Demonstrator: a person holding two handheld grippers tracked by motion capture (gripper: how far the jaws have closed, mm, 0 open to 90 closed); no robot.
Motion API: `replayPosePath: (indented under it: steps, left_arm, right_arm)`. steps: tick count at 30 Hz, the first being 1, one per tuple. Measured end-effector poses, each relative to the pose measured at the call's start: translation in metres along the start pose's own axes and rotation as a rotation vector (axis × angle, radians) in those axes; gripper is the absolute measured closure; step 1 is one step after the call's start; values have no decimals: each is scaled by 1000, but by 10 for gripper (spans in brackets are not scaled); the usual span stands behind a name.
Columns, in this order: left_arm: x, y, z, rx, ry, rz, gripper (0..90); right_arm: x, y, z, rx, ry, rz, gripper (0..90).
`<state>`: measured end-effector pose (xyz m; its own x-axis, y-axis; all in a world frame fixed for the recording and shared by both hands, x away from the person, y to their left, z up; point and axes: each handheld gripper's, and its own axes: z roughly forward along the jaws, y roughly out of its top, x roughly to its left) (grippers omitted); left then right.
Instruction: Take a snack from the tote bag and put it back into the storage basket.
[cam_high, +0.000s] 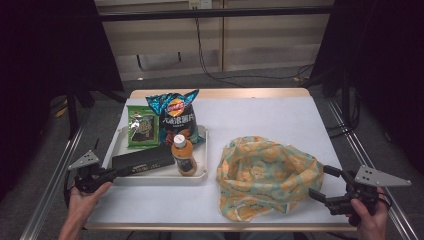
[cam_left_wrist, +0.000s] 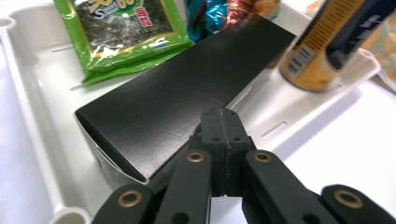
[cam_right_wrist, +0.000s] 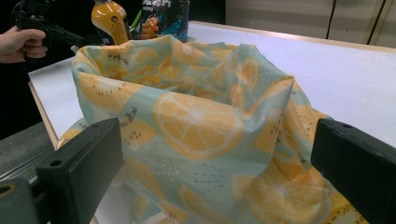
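Observation:
A white tray (cam_high: 160, 180) at the table's left holds a flat black box (cam_high: 142, 160), an orange drink bottle (cam_high: 184, 156), a green seaweed pack (cam_high: 142, 127) and a blue chips bag (cam_high: 177, 117). My left gripper (cam_high: 117, 172) reaches in over the tray's front left corner. In the left gripper view its jaws (cam_left_wrist: 222, 116) are pressed together, tips against the near long edge of the black box (cam_left_wrist: 187, 79). A lemon-print cloth bag (cam_high: 267, 175) slumps at the front right. My right gripper (cam_high: 321, 182) stands open just right of it, and the bag (cam_right_wrist: 201, 121) shows between its wide jaws (cam_right_wrist: 217, 140).
The bottle (cam_left_wrist: 327, 51) stands at the tray's front right corner, close to the box. The seaweed pack (cam_left_wrist: 121, 32) lies behind the box. Bare white table stretches behind the bag. The table's front edge runs just under both hands; dark stands flank the table.

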<state>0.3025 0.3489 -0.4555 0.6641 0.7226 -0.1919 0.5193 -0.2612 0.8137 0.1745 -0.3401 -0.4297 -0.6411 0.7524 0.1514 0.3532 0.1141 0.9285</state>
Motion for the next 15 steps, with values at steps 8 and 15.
replayPosePath:
  steps: [8, 15]
  left_arm:
    - [2, 5, 5, 9, 12, 0, 900]
    - [6, 4, 7, -3, 18, -19, 900]
  right_arm:
    - [0, 0, 0, -2, -1, 3, 19]
    - [-1, 0, 0, 0, 2, 2, 19]
